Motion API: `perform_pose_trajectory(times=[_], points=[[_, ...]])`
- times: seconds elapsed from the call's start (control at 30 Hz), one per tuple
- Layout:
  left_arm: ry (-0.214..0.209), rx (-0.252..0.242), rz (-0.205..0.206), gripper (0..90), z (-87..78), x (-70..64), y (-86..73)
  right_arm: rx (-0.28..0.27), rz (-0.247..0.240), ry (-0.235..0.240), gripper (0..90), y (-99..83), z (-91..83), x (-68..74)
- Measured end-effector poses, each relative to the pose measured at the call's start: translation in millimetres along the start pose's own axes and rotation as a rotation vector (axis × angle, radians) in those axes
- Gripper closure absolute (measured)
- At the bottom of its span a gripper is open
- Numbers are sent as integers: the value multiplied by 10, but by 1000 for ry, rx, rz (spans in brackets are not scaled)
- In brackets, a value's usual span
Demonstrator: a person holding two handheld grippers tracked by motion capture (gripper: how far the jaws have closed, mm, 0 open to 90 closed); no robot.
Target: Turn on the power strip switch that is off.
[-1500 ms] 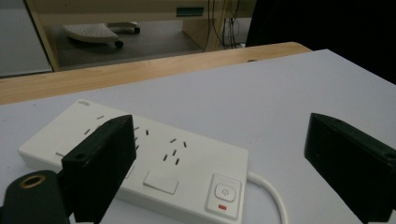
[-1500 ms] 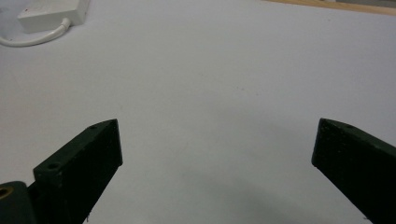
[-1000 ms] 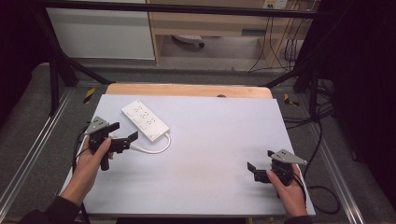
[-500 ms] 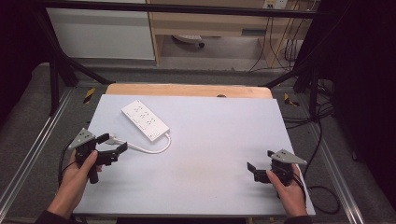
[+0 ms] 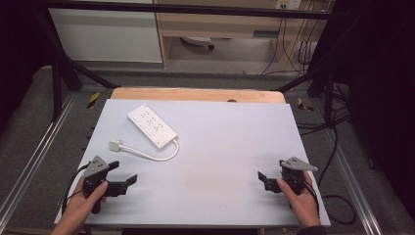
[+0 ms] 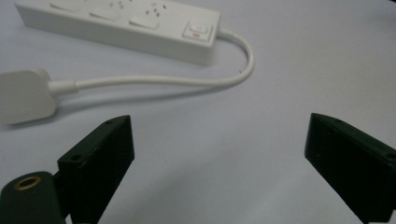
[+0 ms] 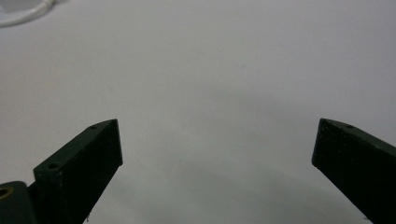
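Note:
A white power strip [image 5: 152, 126] lies at an angle on the back left of the pale grey table top [image 5: 225, 142]. Its white cable [image 5: 152, 156] loops forward to a flat white plug [image 5: 115, 145]. My left gripper [image 5: 123, 172] is held near the front left corner, a little in front of the plug, open and empty. The left gripper view looks between the jaws [image 6: 219, 140] at the strip [image 6: 126, 23], its red-marked switch, the cable [image 6: 187, 81] and the plug [image 6: 23, 95]. My right gripper [image 5: 264, 180] rests open at the front right, over bare table [image 7: 217, 144].
A wooden strip [image 5: 195, 94] edges the table's far side. Metal rails run along both sides, with dark floor beyond. Black cables trail on the floor at the right [image 5: 333, 147]. A white cabinet and shelving stand behind the table.
My left gripper has pulled back from beside the power strip toward the front left corner, still open. The plug and cable now lie uncovered. The right gripper has stayed put.

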State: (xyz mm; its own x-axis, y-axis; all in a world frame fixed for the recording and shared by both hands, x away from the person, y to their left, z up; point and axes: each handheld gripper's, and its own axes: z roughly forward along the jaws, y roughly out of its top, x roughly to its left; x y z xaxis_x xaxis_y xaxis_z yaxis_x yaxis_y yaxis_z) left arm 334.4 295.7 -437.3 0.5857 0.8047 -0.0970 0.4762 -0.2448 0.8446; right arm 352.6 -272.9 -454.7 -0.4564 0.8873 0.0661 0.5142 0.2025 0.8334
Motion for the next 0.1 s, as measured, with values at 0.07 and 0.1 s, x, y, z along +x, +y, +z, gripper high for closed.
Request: perform_pose_trajectory(times=[0.07,0.1], points=[[10,-20,2,93,-3,-16,25,70,2,-13,25,-9,89,1],[11,-24,1,93,-4,-16,32,70,2,-13,25,-9,89,1]])
